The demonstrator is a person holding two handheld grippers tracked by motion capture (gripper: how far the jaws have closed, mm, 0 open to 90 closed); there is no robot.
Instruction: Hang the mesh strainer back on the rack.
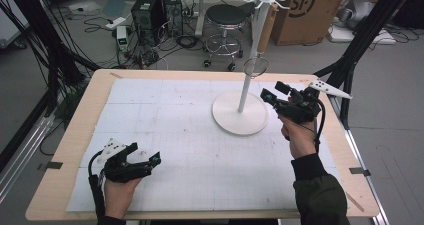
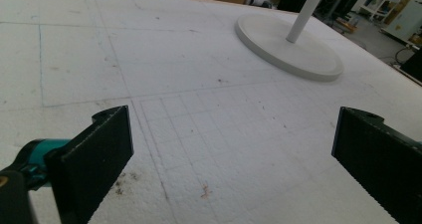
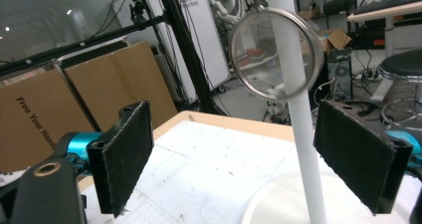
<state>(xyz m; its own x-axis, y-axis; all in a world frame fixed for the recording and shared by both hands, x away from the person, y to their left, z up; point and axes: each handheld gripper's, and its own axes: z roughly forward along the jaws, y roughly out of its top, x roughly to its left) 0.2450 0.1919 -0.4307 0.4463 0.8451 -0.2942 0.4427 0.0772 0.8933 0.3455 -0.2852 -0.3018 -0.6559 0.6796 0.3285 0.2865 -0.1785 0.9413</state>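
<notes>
Round wire-mesh strainer [image 3: 271,55], metal rim, see-through mesh, hangs against the white pole of a stand [image 1: 246,85] with hook arms on top and a round flat base [image 2: 298,52], far right part of the white foam sheet [image 1: 165,130] on the table [image 1: 75,135]. Right gripper [image 1: 274,92] raised just right of the pole, jaws wide apart, nothing between them but the pole beyond. Left gripper [image 1: 145,152] low at the near left, jaws apart, empty.
</notes>
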